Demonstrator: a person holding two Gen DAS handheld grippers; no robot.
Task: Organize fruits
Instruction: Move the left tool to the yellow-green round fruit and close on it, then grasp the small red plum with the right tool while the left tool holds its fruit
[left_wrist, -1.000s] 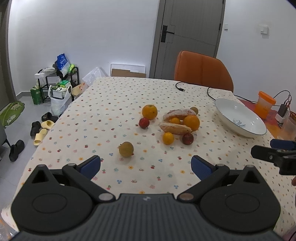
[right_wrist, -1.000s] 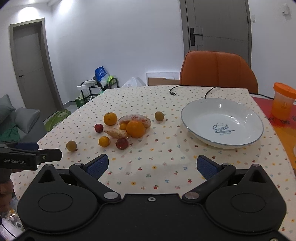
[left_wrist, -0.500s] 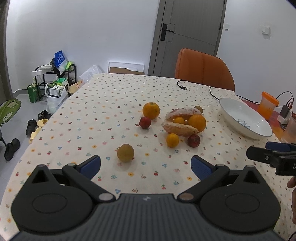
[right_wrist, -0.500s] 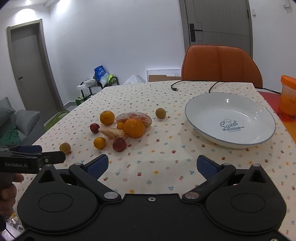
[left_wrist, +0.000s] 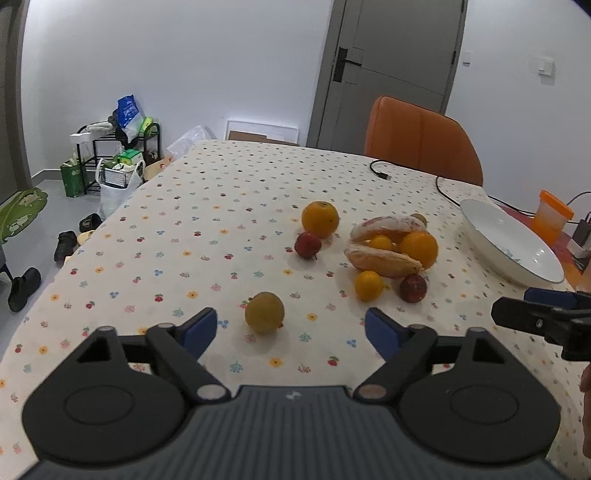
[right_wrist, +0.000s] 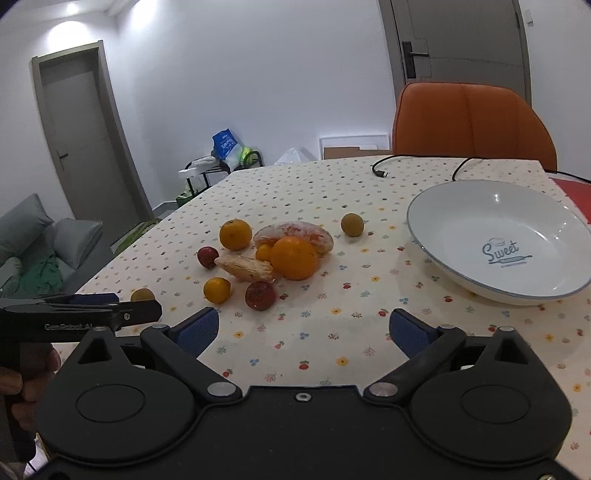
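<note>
A cluster of fruit lies mid-table: two large oranges (left_wrist: 320, 218) (right_wrist: 294, 257), two small oranges (left_wrist: 368, 285), two dark red fruits (left_wrist: 307, 245) (right_wrist: 260, 295), and two wrapped buns (left_wrist: 380, 257). A yellow-brown fruit (left_wrist: 264, 312) sits just ahead of my open left gripper (left_wrist: 291, 330), between its fingertips' line. Another yellow-brown fruit (right_wrist: 352, 224) lies near the white bowl (right_wrist: 461, 258). My right gripper (right_wrist: 303, 328) is open and empty, short of the red fruit. The bowl (left_wrist: 491, 251) is empty.
An orange chair (left_wrist: 421, 140) stands at the table's far side. A black cable (right_wrist: 417, 166) trails across the far tablecloth. An orange-lidded cup (left_wrist: 552, 216) stands beyond the bowl. A shelf with bags (left_wrist: 110, 162) and shoes are on the floor at left.
Both grippers have moved forward toward the fruit; the yellow-brown fruit now lies much closer to my left fingertips. Both stay open and nothing on the table has shifted.
</note>
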